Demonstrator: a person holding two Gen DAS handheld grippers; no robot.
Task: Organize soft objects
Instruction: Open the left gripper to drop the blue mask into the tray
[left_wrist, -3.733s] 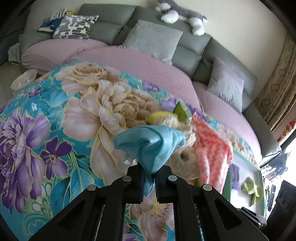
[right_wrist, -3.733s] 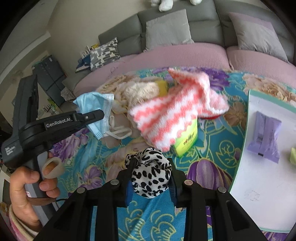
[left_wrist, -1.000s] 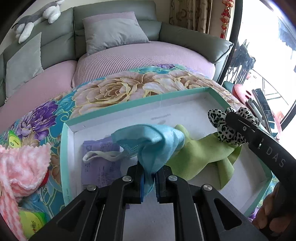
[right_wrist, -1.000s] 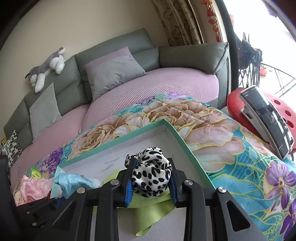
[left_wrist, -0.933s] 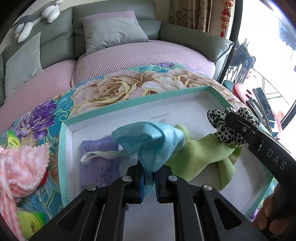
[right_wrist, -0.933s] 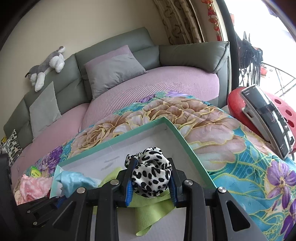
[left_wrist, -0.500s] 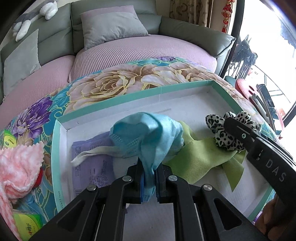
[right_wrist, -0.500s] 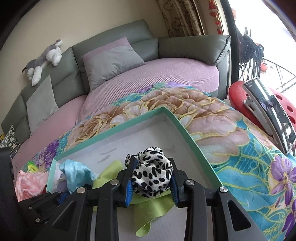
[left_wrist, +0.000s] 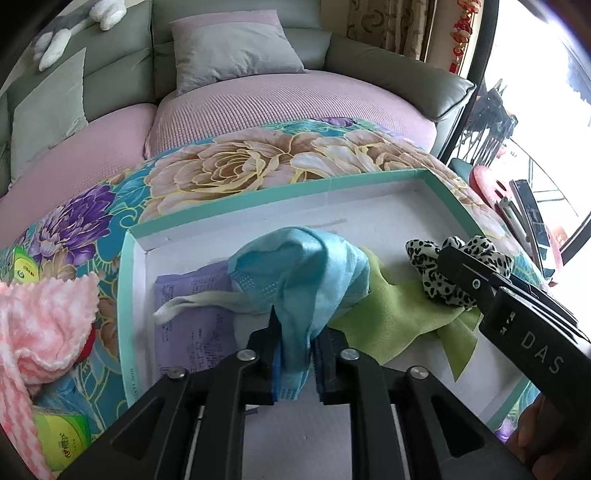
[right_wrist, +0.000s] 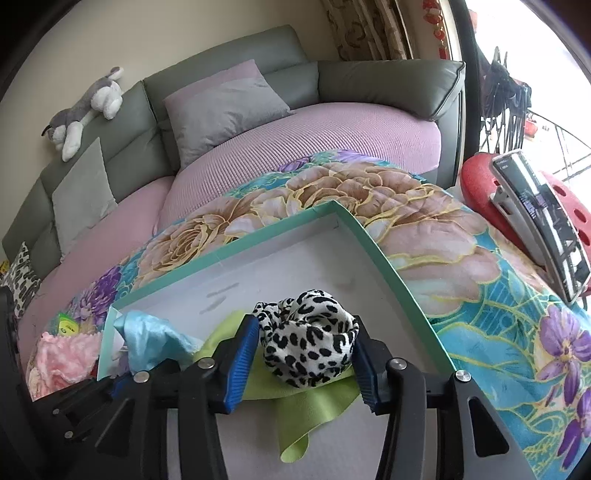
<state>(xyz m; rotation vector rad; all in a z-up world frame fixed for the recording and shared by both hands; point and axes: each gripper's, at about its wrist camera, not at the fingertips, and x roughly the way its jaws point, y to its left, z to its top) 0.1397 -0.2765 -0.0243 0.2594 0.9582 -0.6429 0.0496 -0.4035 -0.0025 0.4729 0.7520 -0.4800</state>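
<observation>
A white tray with a teal rim (left_wrist: 332, 182) (right_wrist: 373, 243) lies on the flowered blanket. A green cloth (left_wrist: 399, 314) (right_wrist: 314, 402) and a purple packet (left_wrist: 192, 332) lie in it. My left gripper (left_wrist: 297, 343) has its jaws parted a little around a blue face mask (left_wrist: 306, 266) (right_wrist: 147, 336), which sags onto the tray. My right gripper (right_wrist: 304, 354) has its jaws spread beside a leopard-print scrunchie (right_wrist: 306, 343) (left_wrist: 454, 266) that rests on the green cloth.
A pink knitted cloth (left_wrist: 40, 325) and green packets (left_wrist: 62, 439) lie left of the tray. A grey sofa with pink cushions (left_wrist: 258, 103) curves behind. A red stool with a phone holder (right_wrist: 532, 206) stands at the right.
Both grippers carried their items from the pile over to the tray and lowered them. In the last half second both sets of jaws have opened, and the mask and scrunchie have settled.
</observation>
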